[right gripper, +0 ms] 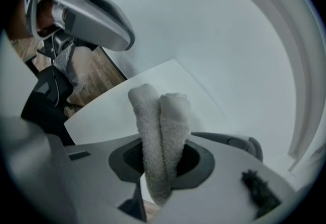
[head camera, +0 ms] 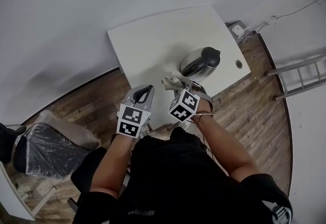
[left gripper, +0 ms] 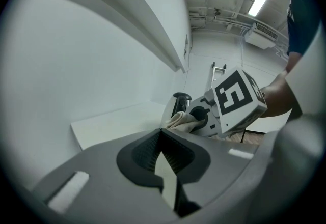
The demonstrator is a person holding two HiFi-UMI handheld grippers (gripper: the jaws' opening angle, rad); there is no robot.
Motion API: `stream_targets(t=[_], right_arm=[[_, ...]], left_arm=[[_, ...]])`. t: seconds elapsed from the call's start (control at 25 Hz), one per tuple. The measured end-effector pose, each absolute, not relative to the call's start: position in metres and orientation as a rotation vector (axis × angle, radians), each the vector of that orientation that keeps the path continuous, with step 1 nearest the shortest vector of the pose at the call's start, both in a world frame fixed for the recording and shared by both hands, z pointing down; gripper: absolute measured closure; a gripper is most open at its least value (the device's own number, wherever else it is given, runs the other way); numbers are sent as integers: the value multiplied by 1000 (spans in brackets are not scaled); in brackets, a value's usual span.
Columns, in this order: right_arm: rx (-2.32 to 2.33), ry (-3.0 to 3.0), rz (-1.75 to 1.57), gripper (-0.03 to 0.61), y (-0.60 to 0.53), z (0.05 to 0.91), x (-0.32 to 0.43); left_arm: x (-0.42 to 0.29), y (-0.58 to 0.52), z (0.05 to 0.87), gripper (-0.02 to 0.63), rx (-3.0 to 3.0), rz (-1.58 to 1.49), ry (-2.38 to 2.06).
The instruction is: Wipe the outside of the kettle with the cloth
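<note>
On the white surface [head camera: 153, 45], toward its near right part, the kettle [head camera: 196, 63] stands upright, its silver body facing the person and its black handle on the far-right side. The right claw [head camera: 183, 84] is clamped on the cloth [head camera: 171, 81], a pale towel folded double. Its long axis runs straight out along the jaws, and in the right gripper view the two rolled ends point away over the surface. In the head view the cloth sticks out to the left of the claw, just beside the kettle's near-left flank. Whether it touches the metal cannot be told from any view. The left claw [left gripper: 161, 134] is closed with nothing between its jaws. It is held near the surface's front edge, left of the right claw and apart from the kettle.

From the left gripper view only the kettle's black top and a strip of its side show, the rest covered by the cloth and the right claw's marker cube [left gripper: 238, 96]. The right gripper view shows just a grey arc with a dark knob past the claw's body, too cut off to identify. A wooden floor [head camera: 249, 111] lies around the surface.
</note>
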State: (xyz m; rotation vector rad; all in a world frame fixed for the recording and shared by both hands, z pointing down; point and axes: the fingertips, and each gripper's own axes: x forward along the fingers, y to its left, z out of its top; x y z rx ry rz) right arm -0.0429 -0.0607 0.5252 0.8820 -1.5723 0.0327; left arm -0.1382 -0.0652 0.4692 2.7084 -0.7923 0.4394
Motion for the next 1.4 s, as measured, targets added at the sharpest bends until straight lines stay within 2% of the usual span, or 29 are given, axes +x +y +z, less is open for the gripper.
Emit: stream_targets(t=[0.24,0.52,0.72,1.16,1.4], right_arm=[[1018,-1730,241,483,-61,534,-37],[1236,-1976,711,483,-63,548,-26],[1264,-2020,818,483,-61,563,-20],[1294,-2121,1448,483,-57,591,-18],[1275,-2095,1683,483,-55,606,-5]], left_arm=[[-122,-64,480,609,2697,468,-765],[-106,-72,485,609,2678,472,-774],[-99,-70,493,609,2672,521,-756],[-85,-56,514,609,2592,569,-684],[-76,-53,516,609,2592,604,-681]])
